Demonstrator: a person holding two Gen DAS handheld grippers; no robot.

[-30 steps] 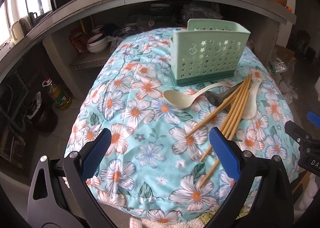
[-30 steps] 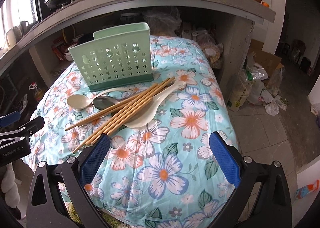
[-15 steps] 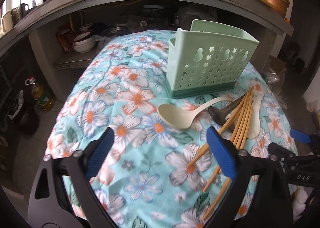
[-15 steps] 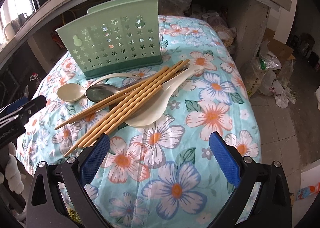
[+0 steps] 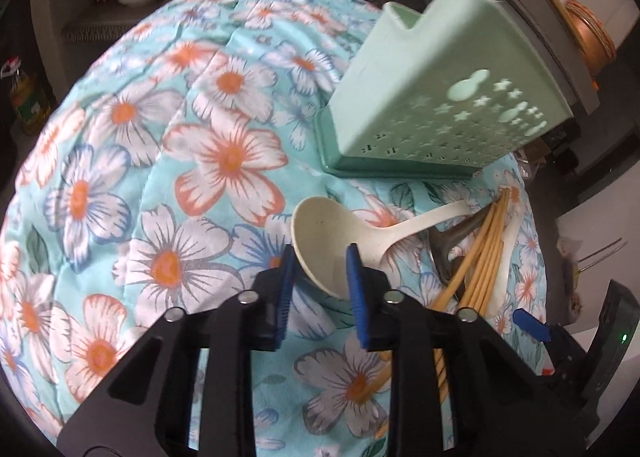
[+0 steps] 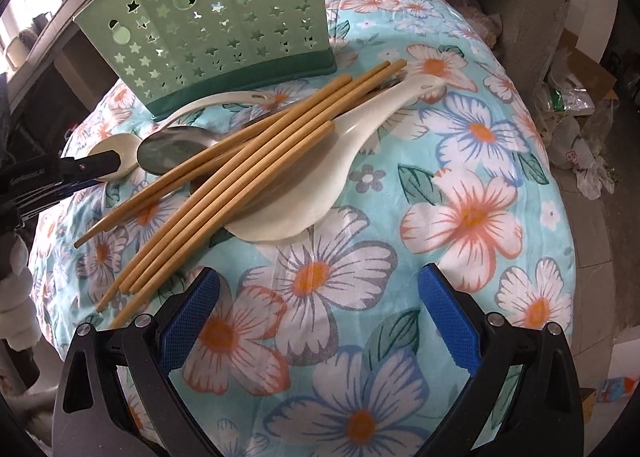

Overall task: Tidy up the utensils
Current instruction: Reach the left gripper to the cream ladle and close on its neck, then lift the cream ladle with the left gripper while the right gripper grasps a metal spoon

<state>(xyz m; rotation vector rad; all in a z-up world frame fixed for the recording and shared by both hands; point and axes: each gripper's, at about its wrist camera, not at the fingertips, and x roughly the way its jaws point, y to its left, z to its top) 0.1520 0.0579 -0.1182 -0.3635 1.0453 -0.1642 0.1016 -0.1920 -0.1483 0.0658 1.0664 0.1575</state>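
Compared with a second ago: left gripper [image 5: 320, 277] lowered onto the pile, jaws narrowed from wide to close together; right gripper [image 6: 320, 321] lowered too, jaws unchanged. Left wrist view: jaws closing around the bowl of the cream spoon [image 5: 332, 241], blue pads at either side of the bowl, firm contact not confirmable. Spoon handle running up and right from the bowl toward the chopsticks [image 5: 480, 257]; long axis crossing the line between the pads, bowl end nearest. Green utensil holder [image 5: 432, 97] standing on the floral cloth [image 5: 160, 177] just beyond the spoon, upper right; near compartment mouth visible, contents not visible. Right wrist view: jaws wide apart, nothing between them, hovering over bare cloth short of the pile. Chopsticks bundled, lying diagonally from lower left to upper right across the white rice paddle [image 6: 320, 177] and the metal spoon [image 6: 176, 153]. Left gripper seen at the left edge, tips at the cream spoon bowl, clearly nearer to it than the right. Holder behind the pile, star-pierced front facing the camera, interior hidden, nothing protruding above the visible part.
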